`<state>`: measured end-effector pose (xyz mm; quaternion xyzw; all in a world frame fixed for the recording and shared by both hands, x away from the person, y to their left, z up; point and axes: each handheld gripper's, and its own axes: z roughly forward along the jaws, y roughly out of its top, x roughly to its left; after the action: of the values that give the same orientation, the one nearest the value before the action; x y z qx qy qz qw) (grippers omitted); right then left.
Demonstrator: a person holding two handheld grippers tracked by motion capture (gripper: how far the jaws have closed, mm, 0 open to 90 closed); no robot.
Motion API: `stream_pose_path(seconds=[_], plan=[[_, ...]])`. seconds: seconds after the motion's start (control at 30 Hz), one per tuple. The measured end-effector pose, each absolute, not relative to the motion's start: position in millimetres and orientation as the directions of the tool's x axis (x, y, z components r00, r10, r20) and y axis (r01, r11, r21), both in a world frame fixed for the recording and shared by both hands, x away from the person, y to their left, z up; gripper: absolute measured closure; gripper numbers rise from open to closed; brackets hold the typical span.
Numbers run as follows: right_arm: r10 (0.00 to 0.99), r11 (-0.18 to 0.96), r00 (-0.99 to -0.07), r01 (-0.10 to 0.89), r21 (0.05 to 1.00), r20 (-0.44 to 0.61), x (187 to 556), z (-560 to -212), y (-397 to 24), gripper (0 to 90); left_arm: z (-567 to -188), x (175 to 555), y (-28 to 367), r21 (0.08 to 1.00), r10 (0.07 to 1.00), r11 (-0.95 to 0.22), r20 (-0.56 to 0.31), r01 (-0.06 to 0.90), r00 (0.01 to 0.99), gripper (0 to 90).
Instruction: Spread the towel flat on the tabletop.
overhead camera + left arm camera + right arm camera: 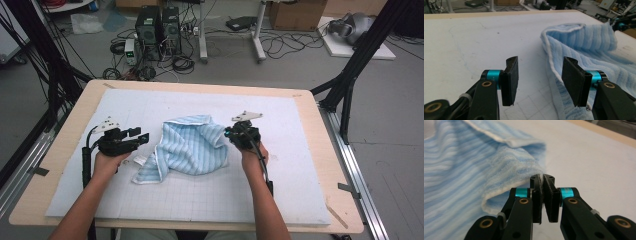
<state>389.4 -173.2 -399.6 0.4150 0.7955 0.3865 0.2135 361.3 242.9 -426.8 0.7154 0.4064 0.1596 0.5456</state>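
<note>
High view: a crumpled blue striped towel (187, 147) lies mid-bench (300, 200). The right hand-held gripper (228, 133) pinches its right edge; the left hand-held gripper (145, 136) gapes wide beside it. Floor cables (180, 62) beyond are blurred.

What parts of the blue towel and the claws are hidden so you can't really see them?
- High view: the towel's folds cover its underside.
- Right gripper view: the towel edge pinched in the right claw is hidden between the shut jaws.
- Left gripper view: the open left claw blocks the towel's near edge; the picture's edge cuts off the rest.
</note>
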Motion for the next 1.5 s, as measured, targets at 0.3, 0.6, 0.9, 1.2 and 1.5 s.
stream_pose_path(seconds=[0.3, 0.6, 0.9, 1.2, 1.5], plan=[[0.930, 0.253, -0.368, 0.587, 0.769, -0.025, 422.2, -396.1, -214.2, 85.8, -426.3, 362.7, 225.4, 0.896, 0.716, -0.094, -0.242, 0.433, 0.655, 44.7], [0.926, 0.195, -0.374, 0.581, 0.790, 0.046, 409.8, -399.1, -224.7, 61.9, -425.0, 357.4, 196.0, 0.875, 0.630, -0.234, -0.195, 0.423, 0.752, 38.3], [0.883, 0.209, -0.461, 0.555, 0.805, 0.088, 366.2, -410.2, -240.8, 56.6, -434.8, 355.6, 179.2, 0.835, 0.632, -0.342, -0.136, 0.432, 0.763, 39.8], [0.823, 0.248, -0.558, 0.520, 0.817, 0.105, 336.3, -423.2, -237.4, 54.3, -434.4, 354.7, 178.0, 0.845, 0.587, -0.379, -0.094, 0.376, 0.804, 80.3], [0.682, 0.387, -0.726, 0.459, 0.800, 0.086, 317.6, -431.2, -211.5, 54.0, -413.3, 358.4, 182.3, 0.928, 0.556, -0.169, -0.188, 0.331, 0.810, 80.8]])
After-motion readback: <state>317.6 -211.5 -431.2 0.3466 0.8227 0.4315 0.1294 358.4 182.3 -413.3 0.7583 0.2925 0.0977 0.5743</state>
